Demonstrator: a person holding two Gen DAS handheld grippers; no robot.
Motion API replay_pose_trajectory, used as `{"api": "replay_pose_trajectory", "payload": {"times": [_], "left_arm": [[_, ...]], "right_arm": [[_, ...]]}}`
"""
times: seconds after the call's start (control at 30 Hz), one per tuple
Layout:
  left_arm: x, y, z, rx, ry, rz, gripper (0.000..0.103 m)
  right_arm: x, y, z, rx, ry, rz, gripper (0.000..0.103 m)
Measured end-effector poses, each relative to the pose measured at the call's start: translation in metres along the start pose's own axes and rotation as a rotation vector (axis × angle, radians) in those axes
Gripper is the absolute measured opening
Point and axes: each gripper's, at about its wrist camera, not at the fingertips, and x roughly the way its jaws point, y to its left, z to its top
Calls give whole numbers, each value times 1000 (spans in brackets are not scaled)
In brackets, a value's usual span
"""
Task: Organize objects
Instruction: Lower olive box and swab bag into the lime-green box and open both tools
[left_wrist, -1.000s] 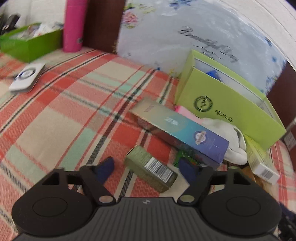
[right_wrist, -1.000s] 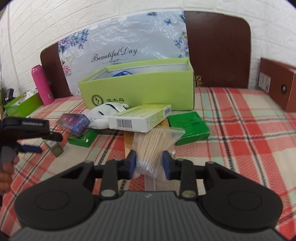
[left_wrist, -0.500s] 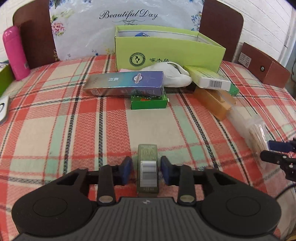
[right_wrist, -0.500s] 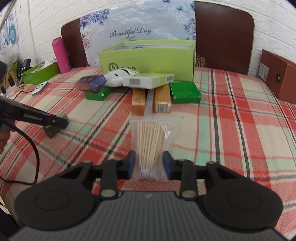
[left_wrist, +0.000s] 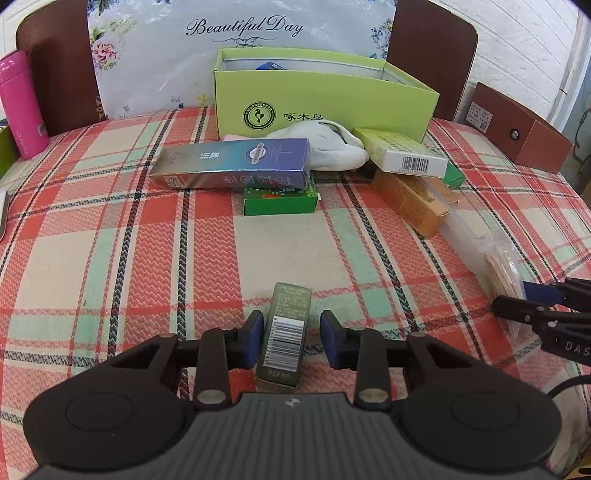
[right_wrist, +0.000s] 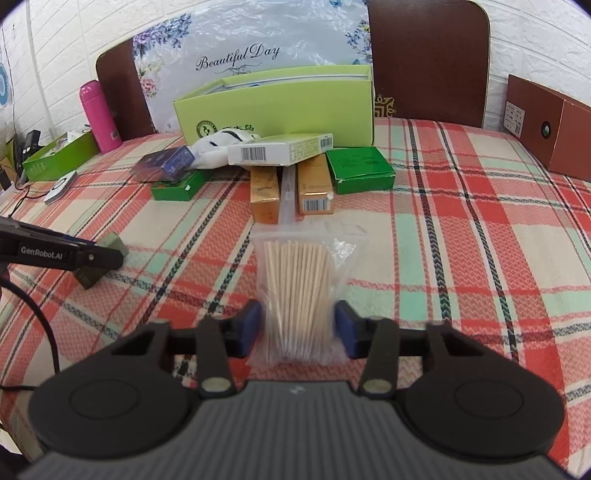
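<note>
Left tool (left_wrist: 291, 338) held low and level, blue pads a little apart, right tool (right_wrist: 298, 328) held low and level too, its blue pads also a little apart

Illumination: bright, even and diffuse in both views; no single source is identified. Shadows: soft and short, seen under the boxes on the checked cloth (left_wrist: 110, 258). Glare: pale sheen is noted on the plastic sheet (right_wrist: 258, 40) at the top of the frame and on the clear bag (right_wrist: 299, 288). Distortion: strong fisheye bending at the edges, with dark corners. Focus: centre sharp; slight softness is noted at the lower edge.
</note>
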Motion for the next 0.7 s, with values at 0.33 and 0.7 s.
{"api": "replay_pose_trajectory", "payload": {"times": [0.33, 0.7], "left_arm": [[-25, -10, 30, 17, -98, -81, 23], [-41, -35, 121, 43, -311, -138, 23]], "right_arm": [[-38, 4, 33, -51, -123, 90, 22], [-32, -5, 125, -97, -344, 3, 22]]}}
